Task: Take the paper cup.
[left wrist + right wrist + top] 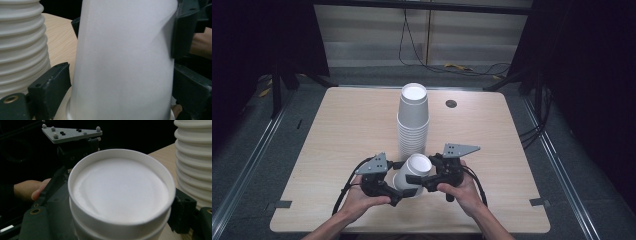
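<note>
A white paper cup (414, 171) is tilted just above the table's front middle, its mouth up, and it sits inside a second cup whose rim (120, 231) shows just beneath. My right gripper (422, 176) comes in from the right and is shut on the cups below the rim; in the right gripper view its jaws press both sides of them (117, 220). My left gripper (404, 189) reaches in from the left at the cup's lower part. In the left gripper view its jaws stand open on either side of the cup wall (120, 85) without pressing it.
A tall stack of white paper cups (413, 120) stands mid-table just behind the grippers, close to them (22, 47) (192, 165). The wooden table (342, 135) has a small dark round hole (451, 103) at the back right. Cables lie on the floor beyond.
</note>
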Action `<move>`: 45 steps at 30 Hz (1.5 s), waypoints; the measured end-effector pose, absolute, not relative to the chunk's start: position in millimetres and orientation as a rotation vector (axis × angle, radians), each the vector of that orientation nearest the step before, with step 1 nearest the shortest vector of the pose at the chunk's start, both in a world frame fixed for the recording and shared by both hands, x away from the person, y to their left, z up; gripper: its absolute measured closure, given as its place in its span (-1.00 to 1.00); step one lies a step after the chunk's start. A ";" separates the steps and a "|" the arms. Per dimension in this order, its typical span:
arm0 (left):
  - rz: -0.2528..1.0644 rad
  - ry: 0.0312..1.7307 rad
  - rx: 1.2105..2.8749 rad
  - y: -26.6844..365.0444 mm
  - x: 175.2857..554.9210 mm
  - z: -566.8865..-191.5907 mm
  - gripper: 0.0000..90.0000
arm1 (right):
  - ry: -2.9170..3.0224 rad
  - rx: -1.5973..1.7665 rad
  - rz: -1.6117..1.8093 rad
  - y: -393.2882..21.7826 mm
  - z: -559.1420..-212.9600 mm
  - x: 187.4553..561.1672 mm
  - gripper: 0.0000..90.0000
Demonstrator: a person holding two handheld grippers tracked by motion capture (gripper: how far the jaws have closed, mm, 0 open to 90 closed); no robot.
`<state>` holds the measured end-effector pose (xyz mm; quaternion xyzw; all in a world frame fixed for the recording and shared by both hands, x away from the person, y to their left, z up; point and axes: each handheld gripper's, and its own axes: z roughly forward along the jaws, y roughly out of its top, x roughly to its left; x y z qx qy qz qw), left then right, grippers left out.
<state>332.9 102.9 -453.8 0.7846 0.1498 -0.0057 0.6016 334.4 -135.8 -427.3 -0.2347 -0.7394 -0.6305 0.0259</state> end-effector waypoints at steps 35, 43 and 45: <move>-0.008 0.371 1.960 106.7 337.2 -460.4 -0.68 | -2.355 -0.807 -1.846 -144.0 -420.2 335.2 -0.69; -0.017 0.418 1.982 115.9 341.7 -458.0 -0.69 | -2.366 -0.815 -1.837 -150.4 -416.3 336.6 -0.64; -0.027 0.428 1.982 117.7 342.4 -457.7 -0.69 | -2.380 -0.817 -1.826 -151.9 -415.4 336.7 -0.64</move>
